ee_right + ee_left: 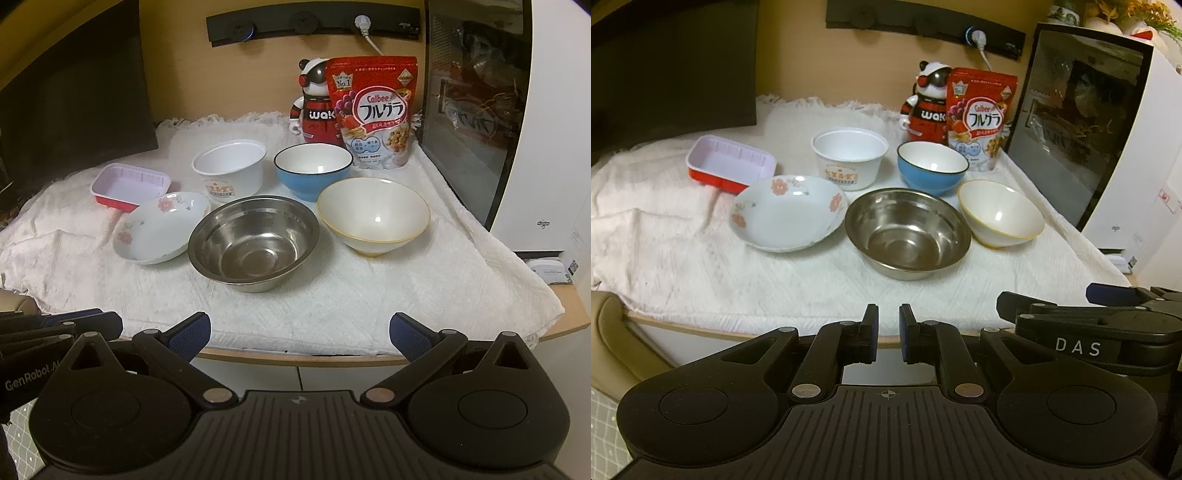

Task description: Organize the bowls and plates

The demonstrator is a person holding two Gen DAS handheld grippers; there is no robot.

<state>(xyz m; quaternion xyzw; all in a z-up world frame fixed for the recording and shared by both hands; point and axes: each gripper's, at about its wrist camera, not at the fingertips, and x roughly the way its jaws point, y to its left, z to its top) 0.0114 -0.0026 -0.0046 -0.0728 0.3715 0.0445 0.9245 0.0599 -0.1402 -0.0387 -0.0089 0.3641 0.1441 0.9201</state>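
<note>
On the white cloth stand a steel bowl [908, 233] [254, 242], a flowered plate [788, 212] [160, 226], a white yellow-rimmed bowl [1000, 213] [373, 215], a blue bowl [931, 168] [312, 171], a white paper cup-bowl [850, 157] [231, 169] and a red tray [730, 164] [130, 187]. My left gripper [888, 332] is nearly shut and empty, at the table's front edge. My right gripper [300, 332] is open and empty, also at the front edge, apart from every dish.
A red cereal bag [979, 118] [373, 110] and a robot figure [925, 103] [314, 107] stand at the back. A white appliance with a dark glass door [1082, 125] [476, 110] stands on the right. A dark monitor [672, 62] is at back left.
</note>
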